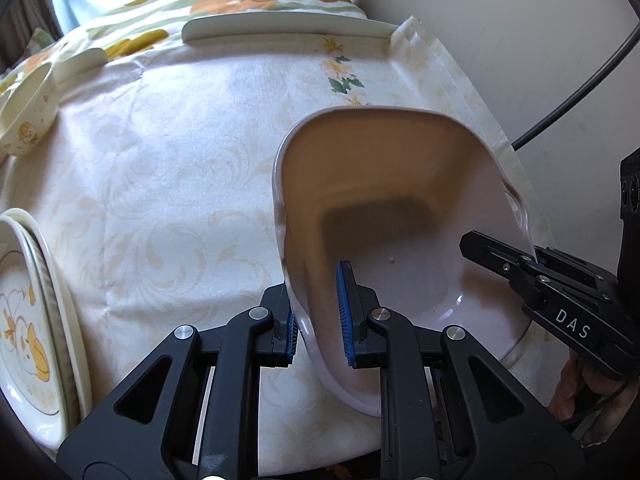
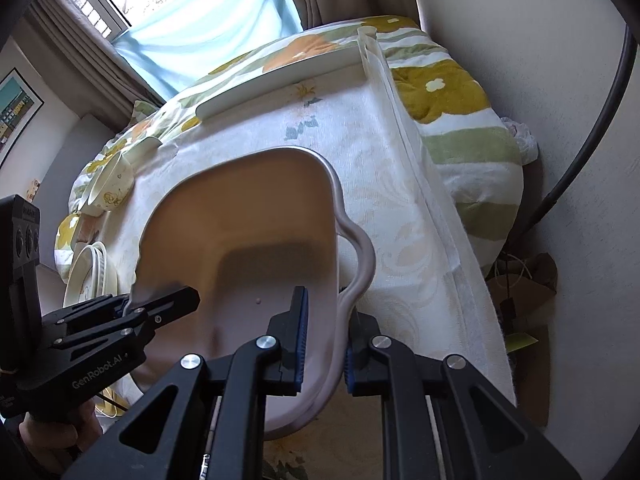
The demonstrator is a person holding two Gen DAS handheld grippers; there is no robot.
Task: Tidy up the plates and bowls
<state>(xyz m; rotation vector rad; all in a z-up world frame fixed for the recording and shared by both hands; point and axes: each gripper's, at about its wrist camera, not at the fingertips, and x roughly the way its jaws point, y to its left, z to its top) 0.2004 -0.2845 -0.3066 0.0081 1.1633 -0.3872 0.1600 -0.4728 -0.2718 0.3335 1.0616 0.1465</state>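
A pale pink plastic basin (image 1: 400,208) sits on the white tablecloth, and both grippers hold its rim. My left gripper (image 1: 320,320) is shut on the left rim, one blue pad inside the basin and one outside. My right gripper (image 2: 324,344) is shut on the right rim (image 2: 352,280) the same way. Each gripper shows in the other's view: the right one (image 1: 536,260) and the left one (image 2: 132,308). The basin (image 2: 260,220) is empty. A stack of plates (image 1: 28,320) with a duck print lies at the left. A small duck-print bowl (image 1: 28,112) stands farther back left.
A flat white tray or board (image 1: 280,26) lies along the table's far edge. The plates (image 2: 90,276) and bowl (image 2: 112,188) also show in the right wrist view. A floral quilt (image 2: 452,92) lies beyond the table, a wall at the right.
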